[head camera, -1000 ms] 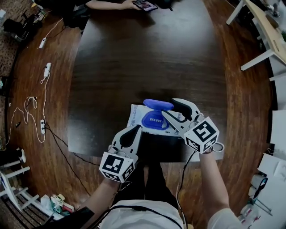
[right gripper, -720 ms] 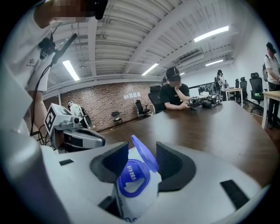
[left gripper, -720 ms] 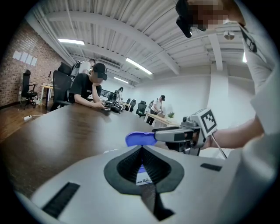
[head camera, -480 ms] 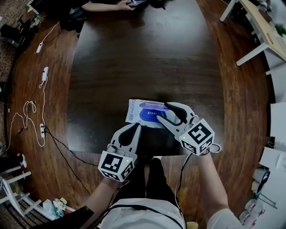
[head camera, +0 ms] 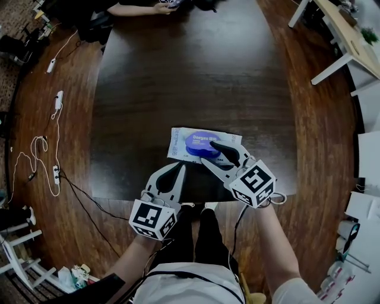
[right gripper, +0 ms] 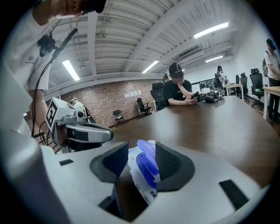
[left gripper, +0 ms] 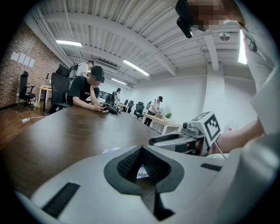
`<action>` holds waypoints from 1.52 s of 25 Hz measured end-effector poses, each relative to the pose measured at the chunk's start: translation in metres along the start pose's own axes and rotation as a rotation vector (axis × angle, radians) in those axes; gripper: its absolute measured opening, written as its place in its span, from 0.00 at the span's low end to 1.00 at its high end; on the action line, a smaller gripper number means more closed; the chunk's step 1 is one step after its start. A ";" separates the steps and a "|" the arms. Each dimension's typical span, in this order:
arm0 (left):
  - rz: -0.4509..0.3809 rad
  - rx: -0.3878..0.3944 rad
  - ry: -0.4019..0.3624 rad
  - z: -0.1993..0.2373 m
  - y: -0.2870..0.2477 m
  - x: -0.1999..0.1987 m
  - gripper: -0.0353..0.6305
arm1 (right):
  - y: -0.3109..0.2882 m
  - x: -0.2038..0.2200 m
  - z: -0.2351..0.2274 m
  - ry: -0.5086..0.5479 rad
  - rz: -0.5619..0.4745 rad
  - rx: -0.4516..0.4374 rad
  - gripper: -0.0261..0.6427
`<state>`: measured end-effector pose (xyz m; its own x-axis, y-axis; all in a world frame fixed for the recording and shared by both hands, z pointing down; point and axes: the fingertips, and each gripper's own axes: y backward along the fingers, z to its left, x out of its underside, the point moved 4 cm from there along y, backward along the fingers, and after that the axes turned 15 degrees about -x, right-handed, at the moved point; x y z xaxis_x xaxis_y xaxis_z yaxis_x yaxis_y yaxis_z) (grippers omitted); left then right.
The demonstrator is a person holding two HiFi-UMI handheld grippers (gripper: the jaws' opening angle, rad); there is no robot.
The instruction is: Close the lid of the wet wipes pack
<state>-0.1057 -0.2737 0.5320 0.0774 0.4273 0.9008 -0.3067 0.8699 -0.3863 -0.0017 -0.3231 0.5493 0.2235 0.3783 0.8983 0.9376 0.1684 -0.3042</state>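
Observation:
A white wet wipes pack (head camera: 178, 142) lies flat on the dark table (head camera: 190, 77) near its front edge. Its blue oval lid (head camera: 202, 141) is folded down over the pack. My right gripper (head camera: 209, 152) is open just behind the lid, its far finger resting at the lid's near rim. In the right gripper view the pack (right gripper: 141, 181) and blue lid (right gripper: 146, 162) show between the spread jaws, the lid's flap looking slightly raised. My left gripper (head camera: 180, 168) is shut, empty, at the table's edge left of the pack. The left gripper (left gripper: 141, 148) view shows the right gripper (left gripper: 168, 139) ahead.
A person's hands with a phone (head camera: 161, 7) rest at the table's far end. Cables and power strips (head camera: 57, 100) lie on the wooden floor to the left. A white desk (head camera: 338, 32) stands at the upper right. My legs are under the near table edge.
The blue lid stood upright a second ago and now lies down on the pack. My right gripper pulled back toward me and slightly left. The left gripper barely moved.

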 end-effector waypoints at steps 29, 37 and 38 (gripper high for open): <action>-0.008 -0.006 0.003 0.009 0.002 -0.003 0.06 | -0.032 0.042 0.016 -0.015 0.231 -0.028 0.32; -0.014 -0.004 0.004 0.017 0.003 -0.007 0.06 | -0.038 0.050 0.011 -0.042 0.282 -0.010 0.32; -0.014 -0.003 0.004 0.017 0.002 -0.008 0.06 | -0.038 0.050 0.011 -0.047 0.284 -0.008 0.32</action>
<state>-0.1230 -0.2791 0.5275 0.0853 0.4161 0.9053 -0.3024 0.8766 -0.3745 -0.0292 -0.3010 0.6025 0.4652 0.4511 0.7616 0.8413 0.0423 -0.5389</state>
